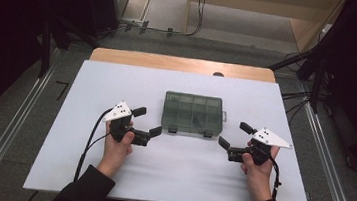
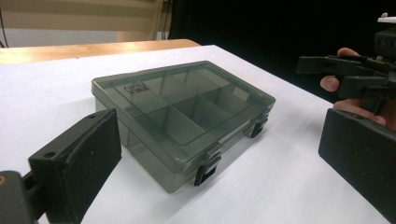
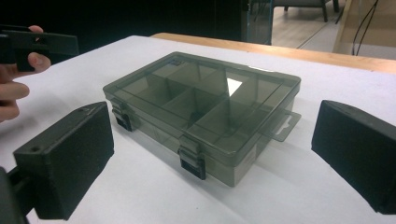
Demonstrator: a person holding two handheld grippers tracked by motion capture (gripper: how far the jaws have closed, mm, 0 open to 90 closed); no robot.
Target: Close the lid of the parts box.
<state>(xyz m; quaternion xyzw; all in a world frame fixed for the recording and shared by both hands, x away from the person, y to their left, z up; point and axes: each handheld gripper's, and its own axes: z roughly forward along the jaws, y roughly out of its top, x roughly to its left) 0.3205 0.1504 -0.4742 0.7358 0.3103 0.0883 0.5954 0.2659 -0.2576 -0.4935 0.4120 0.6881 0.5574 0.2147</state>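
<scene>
A smoky, see-through compartment box (image 1: 192, 113) lies with its lid down in the middle of the white table top (image 1: 108, 173). Two black latches face the person. My left gripper (image 1: 147, 121) hovers just left of the box's near corner, jaws wide apart with nothing between them. My right gripper (image 1: 234, 135) mirrors it at the near right corner, also open and empty. In the left gripper view the box (image 2: 182, 112) sits ahead between the black pads (image 2: 79, 163), and the right gripper (image 2: 338, 72) shows farther off. The right gripper view has the box (image 3: 201, 102) ahead and the left gripper (image 3: 44, 44) at top left.
A small hang tab (image 1: 224, 116) sticks out of the box's right side. The wooden table edge (image 1: 180, 63) runs along the back. Cables trail from both grippers toward the person. Metal rails (image 1: 18, 124) flank the table, with dark space beyond.
</scene>
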